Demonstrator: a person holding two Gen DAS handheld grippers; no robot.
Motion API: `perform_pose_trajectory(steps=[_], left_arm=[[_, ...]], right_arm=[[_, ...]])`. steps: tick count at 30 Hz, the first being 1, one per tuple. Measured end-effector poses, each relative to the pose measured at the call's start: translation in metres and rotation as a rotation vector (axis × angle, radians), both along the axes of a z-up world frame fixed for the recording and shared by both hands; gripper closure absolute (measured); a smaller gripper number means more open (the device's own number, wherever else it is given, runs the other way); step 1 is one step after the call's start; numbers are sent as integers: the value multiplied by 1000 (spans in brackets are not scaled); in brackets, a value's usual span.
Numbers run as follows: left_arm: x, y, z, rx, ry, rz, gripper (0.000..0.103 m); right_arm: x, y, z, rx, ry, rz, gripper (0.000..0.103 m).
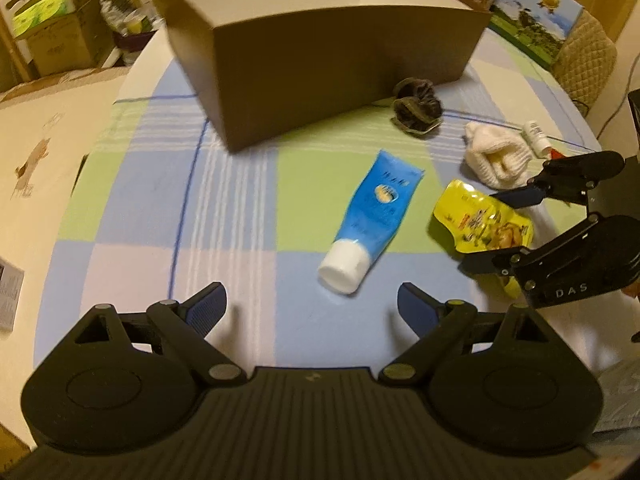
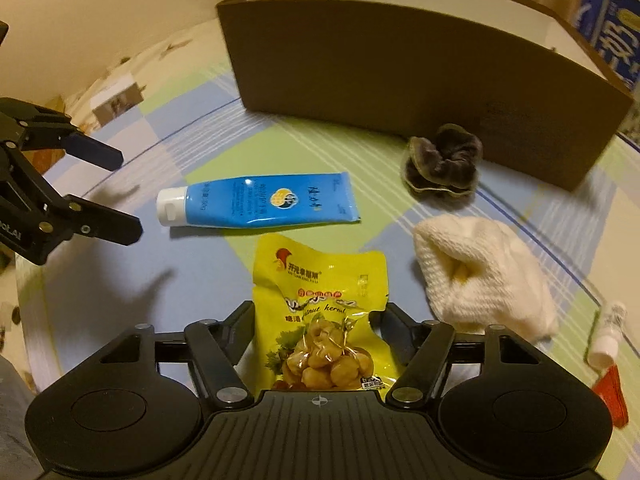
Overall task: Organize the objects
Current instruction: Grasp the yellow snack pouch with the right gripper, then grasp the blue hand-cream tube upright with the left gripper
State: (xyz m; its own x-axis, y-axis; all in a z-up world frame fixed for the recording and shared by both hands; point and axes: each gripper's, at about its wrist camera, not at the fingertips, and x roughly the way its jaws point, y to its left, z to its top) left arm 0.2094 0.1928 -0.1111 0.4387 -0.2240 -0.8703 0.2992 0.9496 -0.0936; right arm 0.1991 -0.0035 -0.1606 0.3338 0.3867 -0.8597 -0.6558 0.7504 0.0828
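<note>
In the left view the left gripper (image 1: 312,308) gapes empty just short of the tube (image 1: 370,220), while in the right view the right gripper (image 2: 316,320) straddles the pouch (image 2: 320,312), whose slick, crumpled foil could slip out en route to the box (image 2: 400,80).

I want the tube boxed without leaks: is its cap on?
On. The blue tube lies flat on the cloth with its white cap seated on the end; how tightly, cannot tell.
</note>
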Motion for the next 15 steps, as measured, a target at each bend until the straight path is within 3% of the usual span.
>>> perform_pose_trajectory(steps=[10, 15], left_arm=[[38, -38, -10, 6, 3, -125, 24], [55, -53, -23, 46, 30, -182, 40]], right_arm=[[-3, -37, 23, 77, 24, -162, 42], [-12, -51, 34, 115, 34, -232, 42]])
